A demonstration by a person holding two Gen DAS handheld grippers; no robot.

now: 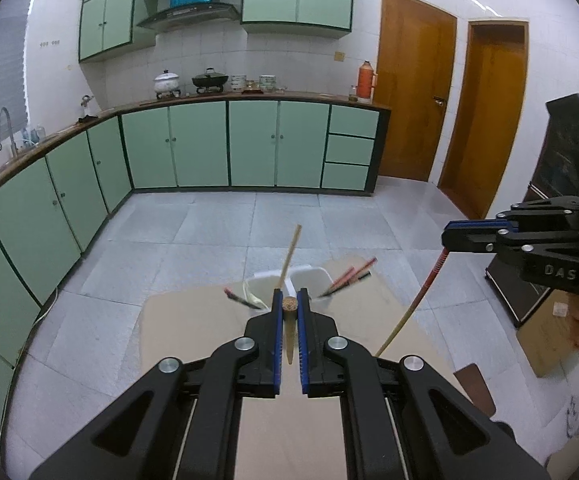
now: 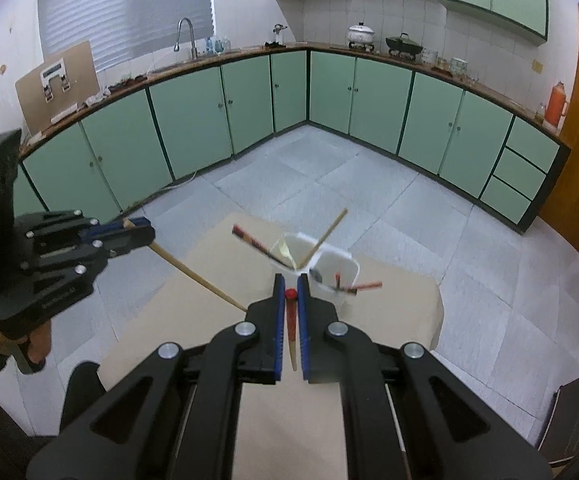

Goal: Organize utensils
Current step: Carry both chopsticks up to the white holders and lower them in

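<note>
Two white cups (image 1: 289, 280) on the table, two grippers, each holding one chopstick (image 1: 289, 320).

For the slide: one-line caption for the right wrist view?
Right gripper shut on a red-topped chopstick above the white utensil holder; left gripper holds a plain bamboo chopstick.

Even, cool indoor light, slightly dim, strong fisheye bending of the cabinets (image 1: 225, 144) toward dark vignetted corners, glare streak on the far door (image 1: 417, 92), motion blur on the chopsticks (image 2: 353, 286) in the white holder (image 2: 329, 268), soft shadows on the floor (image 1: 193, 236)
</note>
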